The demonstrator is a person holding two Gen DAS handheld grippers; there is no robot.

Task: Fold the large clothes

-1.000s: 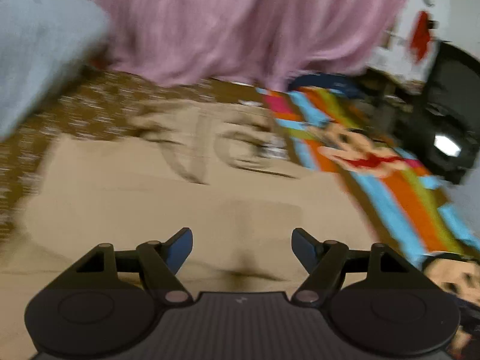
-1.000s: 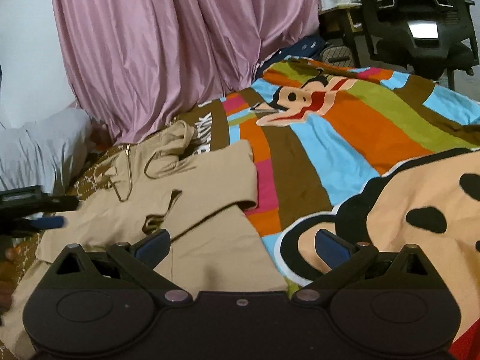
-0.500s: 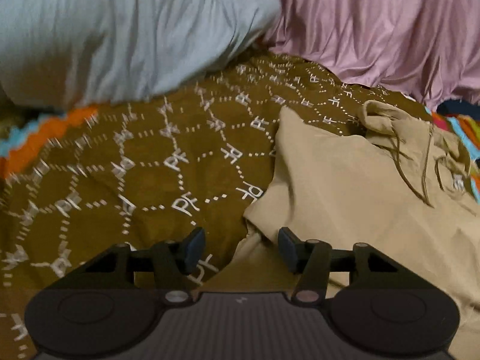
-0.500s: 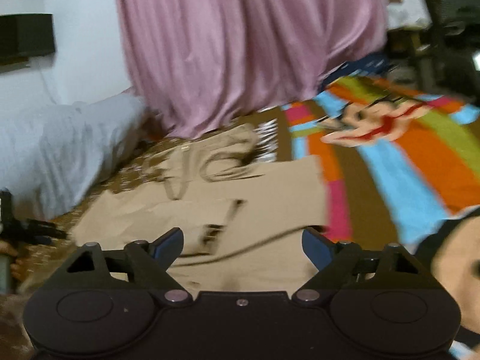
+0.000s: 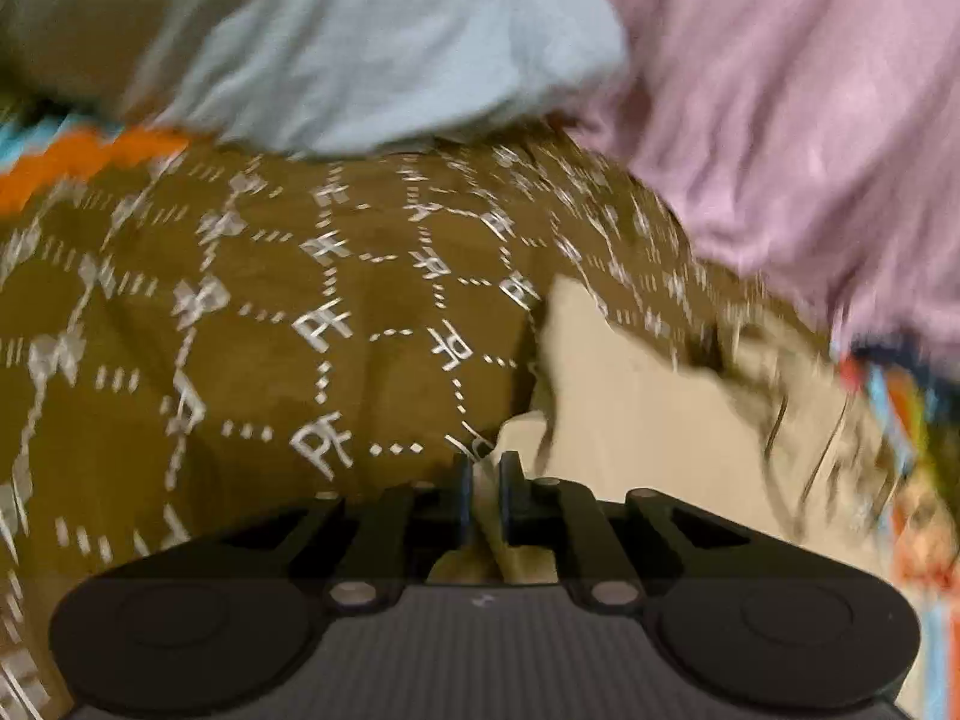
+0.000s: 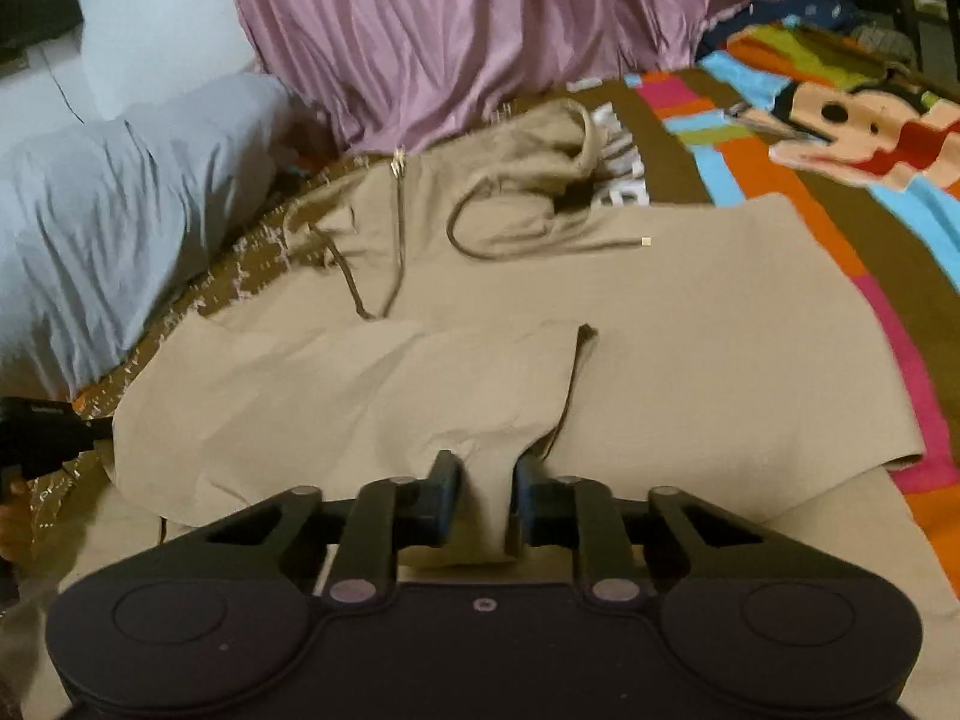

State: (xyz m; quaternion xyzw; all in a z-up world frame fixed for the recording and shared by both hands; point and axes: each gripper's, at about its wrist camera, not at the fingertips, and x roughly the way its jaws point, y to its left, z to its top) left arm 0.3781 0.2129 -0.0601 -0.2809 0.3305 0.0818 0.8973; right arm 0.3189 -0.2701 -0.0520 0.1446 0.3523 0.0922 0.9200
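Observation:
A tan hoodie (image 6: 690, 330) lies spread on the bed, its hood (image 6: 540, 138) and drawstrings toward the curtain. In the right wrist view my right gripper (image 6: 486, 483) is closing, and a raised fold near the hoodie's near edge is pinched between its pads. In the blurred left wrist view my left gripper (image 5: 483, 480) is closing, and the left edge of the hoodie (image 5: 648, 420) is caught in the narrow gap between its pads. The left gripper (image 6: 42, 432) also shows at the far left of the right wrist view, at the hoodie's side.
The hoodie rests on a brown patterned bedspread (image 5: 240, 330) and a striped cartoon blanket (image 6: 840, 120). A grey pillow (image 5: 336, 42) lies at the head, beside a pink curtain (image 6: 450, 30). A hand (image 6: 12, 528) shows at the left edge.
Both grippers stood wide open and now have their jaws nearly together on the tan cloth. The left swung from the curtain to the hoodie's left edge. The right moved left over the hoodie.

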